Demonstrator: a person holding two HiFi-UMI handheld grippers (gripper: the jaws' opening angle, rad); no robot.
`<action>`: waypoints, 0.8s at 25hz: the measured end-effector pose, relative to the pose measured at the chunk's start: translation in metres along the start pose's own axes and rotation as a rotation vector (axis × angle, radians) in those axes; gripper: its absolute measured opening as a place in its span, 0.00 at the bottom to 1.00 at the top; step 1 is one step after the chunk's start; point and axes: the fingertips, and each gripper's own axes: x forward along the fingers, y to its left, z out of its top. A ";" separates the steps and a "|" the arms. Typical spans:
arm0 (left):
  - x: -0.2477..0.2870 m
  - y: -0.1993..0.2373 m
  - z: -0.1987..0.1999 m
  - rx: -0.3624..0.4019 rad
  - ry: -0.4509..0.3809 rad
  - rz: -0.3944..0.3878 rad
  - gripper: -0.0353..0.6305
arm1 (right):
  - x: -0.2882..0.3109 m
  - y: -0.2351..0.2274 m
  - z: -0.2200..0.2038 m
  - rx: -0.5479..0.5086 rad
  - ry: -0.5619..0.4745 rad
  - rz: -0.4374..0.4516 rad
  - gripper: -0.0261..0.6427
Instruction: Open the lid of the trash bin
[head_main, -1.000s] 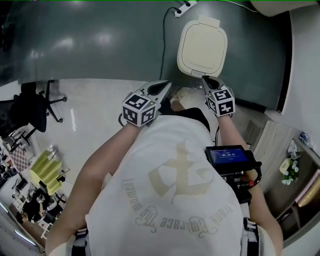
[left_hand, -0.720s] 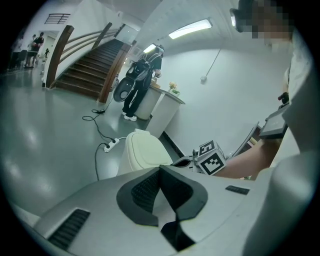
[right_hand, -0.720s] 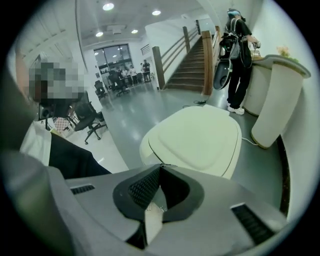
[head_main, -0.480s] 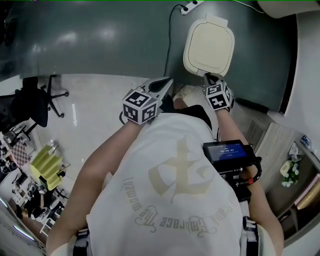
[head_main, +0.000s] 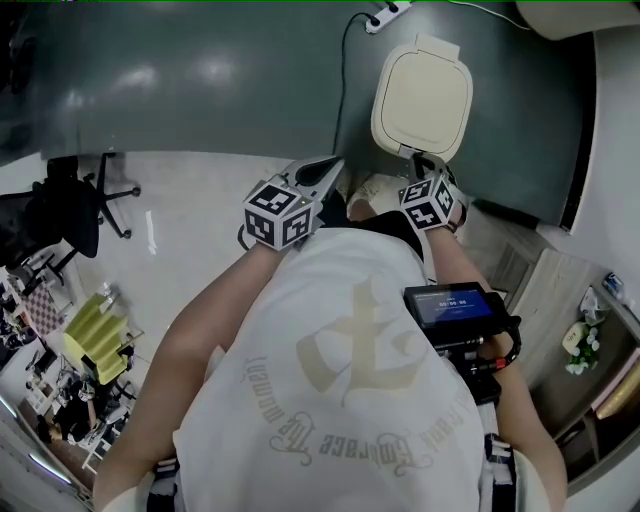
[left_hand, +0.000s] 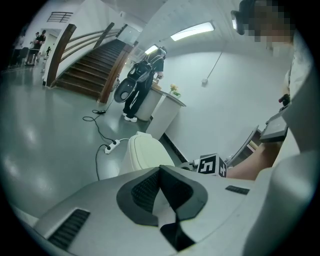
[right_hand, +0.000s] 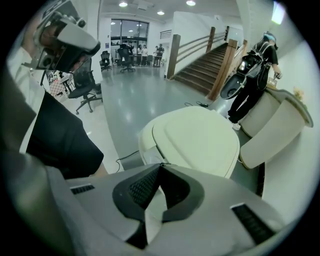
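Observation:
The trash bin (head_main: 422, 100) stands on the dark floor ahead, its cream lid (right_hand: 195, 140) down and closed. My right gripper (head_main: 422, 166) is shut on nothing, with its tip at the lid's near edge; I cannot tell if it touches. In the right gripper view the shut right gripper (right_hand: 161, 166) points at the front of the lid. My left gripper (head_main: 328, 170) hangs to the left of the bin, apart from it, also shut and empty. The left gripper view shows the left gripper (left_hand: 160, 168) with the bin (left_hand: 142, 152) beyond it.
A power strip (head_main: 388, 14) and its cable (head_main: 338, 90) lie on the floor left of the bin. A white wall and a wooden cabinet (head_main: 545, 290) stand to the right. An office chair (head_main: 70, 205) is far left. A screen device (head_main: 455, 305) hangs on the person's chest.
My right gripper has moved forward to the bin's near edge and turned a little. The left gripper has stayed put. The lid remains closed.

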 end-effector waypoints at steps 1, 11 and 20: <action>0.001 -0.001 0.001 0.006 0.002 -0.003 0.07 | 0.000 0.000 -0.001 0.003 0.000 -0.005 0.05; 0.000 -0.008 0.000 0.035 0.012 -0.023 0.07 | 0.001 0.000 -0.005 -0.043 0.005 -0.073 0.05; 0.007 -0.009 0.001 0.039 0.019 -0.030 0.07 | 0.004 -0.009 -0.009 -0.116 0.019 -0.102 0.05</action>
